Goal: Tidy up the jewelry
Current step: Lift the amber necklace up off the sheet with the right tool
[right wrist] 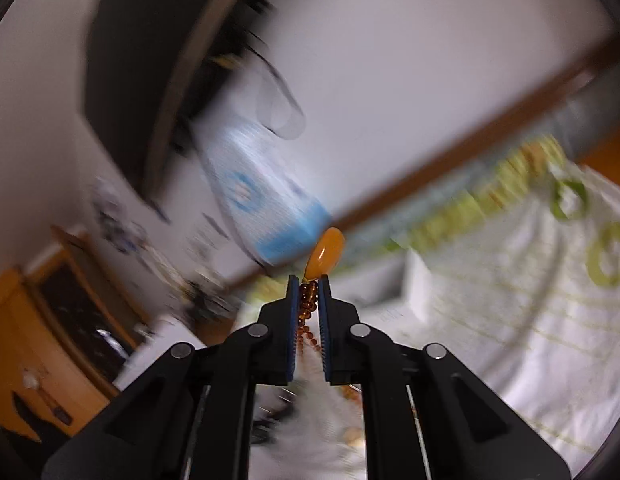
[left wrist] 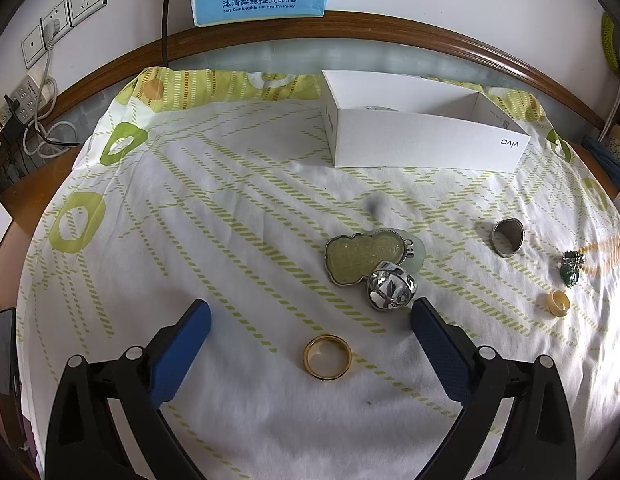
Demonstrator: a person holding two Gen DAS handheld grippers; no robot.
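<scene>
Gold ring (left wrist: 327, 356): flat on the patterned cloth (left wrist: 230, 220) that covers the table, hole upward, lying between the two blue fingers (left wrist: 182, 354) of the left gripper (left wrist: 310, 316) and slightly behind their tips. Left gripper spread wide, holding nothing.

Faceted silver ring (left wrist: 391, 285): just beyond the tip of that gripper's right-side finger, touching or overlapping the edge of the gourd-shaped green pendant (left wrist: 363, 256), whose long axis runs roughly left to right.

Grey band ring (left wrist: 508, 237): on its edge, well to the right. Dark green pendant (left wrist: 571, 267) and cream ring (left wrist: 558, 303): farther right again, near the cloth's margin.

White box (left wrist: 425, 146): open-topped, at the far side of the cloth, long axis across the view; something pale sits inside, too hidden to name.

Amber bead necklace (right wrist: 308, 300): pinched in the right gripper (right wrist: 308, 280), fingers closed nearly together on the strand, the large oval amber stone (right wrist: 325, 254) standing above the tips and loose beads trailing down behind. That view is heavily blurred; a blurred orange streak at the right edge of the left view may be the same strand.

Judgement: the left gripper is by far the nearer to the gold ring, which it already straddles; lowering and closing would probably take it. The box lies straight ahead, beyond the pendant cluster.
</scene>
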